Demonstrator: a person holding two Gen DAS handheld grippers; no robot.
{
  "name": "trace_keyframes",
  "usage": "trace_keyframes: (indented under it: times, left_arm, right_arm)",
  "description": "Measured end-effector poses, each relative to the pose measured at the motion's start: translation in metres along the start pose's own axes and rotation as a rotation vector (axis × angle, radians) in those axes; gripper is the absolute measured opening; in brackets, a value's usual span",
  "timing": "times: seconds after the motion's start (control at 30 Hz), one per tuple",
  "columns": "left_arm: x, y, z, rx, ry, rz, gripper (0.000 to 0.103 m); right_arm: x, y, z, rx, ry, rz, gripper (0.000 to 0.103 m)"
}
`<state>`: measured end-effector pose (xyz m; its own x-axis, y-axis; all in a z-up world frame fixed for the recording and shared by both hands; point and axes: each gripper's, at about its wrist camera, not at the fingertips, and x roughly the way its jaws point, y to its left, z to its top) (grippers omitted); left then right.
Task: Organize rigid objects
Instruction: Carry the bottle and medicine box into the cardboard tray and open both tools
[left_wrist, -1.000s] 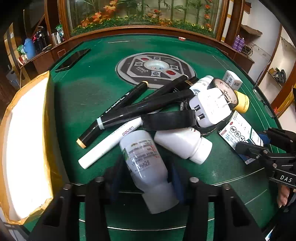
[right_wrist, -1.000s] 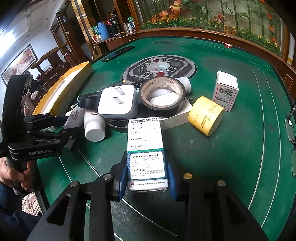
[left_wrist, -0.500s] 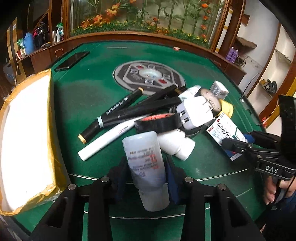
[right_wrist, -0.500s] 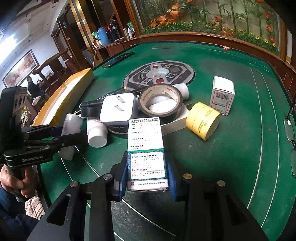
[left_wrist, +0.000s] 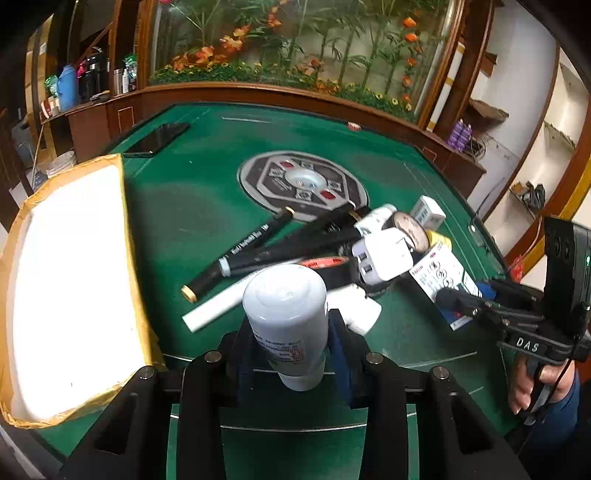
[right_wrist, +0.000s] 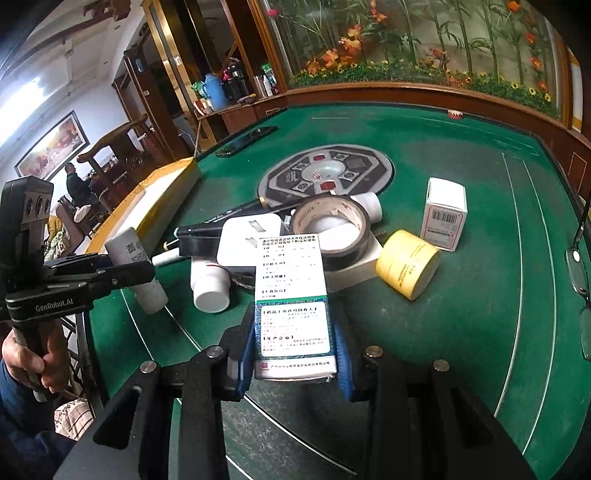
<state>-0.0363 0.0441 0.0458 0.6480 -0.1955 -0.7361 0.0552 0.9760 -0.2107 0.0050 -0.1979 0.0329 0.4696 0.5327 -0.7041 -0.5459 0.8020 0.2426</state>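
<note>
The bottle (left_wrist: 286, 317) now rises clear of the pile, clamped by the left gripper (left_wrist: 288, 354); right gripper (right_wrist: 295, 354) still clamps the box (right_wrist: 291, 295). Both seem ready for the tray (left_wrist: 66, 280) at left.

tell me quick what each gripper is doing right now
Left gripper: shut on the white bottle, lifted off the table.
Right gripper: shut on the medicine box.

Home game room: green mahjong worktop (left_wrist: 192, 206), wooden cabinets (right_wrist: 162, 92), planted aquarium (left_wrist: 295, 40), wall painting (right_wrist: 51, 144).
</note>
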Motion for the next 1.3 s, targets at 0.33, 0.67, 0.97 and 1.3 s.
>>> trace_keyframes:
  times: [0.33,0.67,0.97,1.3]
  left_arm:
    - [-0.035,0.024,0.005,-0.046,-0.084,-0.019,0.036]
    - [-0.073,0.07,0.012,-0.118,-0.173,0.025,0.036]
    - [-0.083,0.12,0.011,-0.194,-0.188,0.073,0.036]
    - [-0.058,0.19,0.04,-0.257,-0.063,0.115,0.036]
  right_arm:
    - [-0.002,0.008,0.003,-0.004,-0.039,0.022,0.034]
    - [0.006,0.06,0.028,-0.04,-0.052,0.107,0.035]
    - [0.025,0.132,0.067,-0.138,-0.049,0.162,0.035]
    - [0.103,0.206,0.13,-0.144,0.075,0.215,0.035]
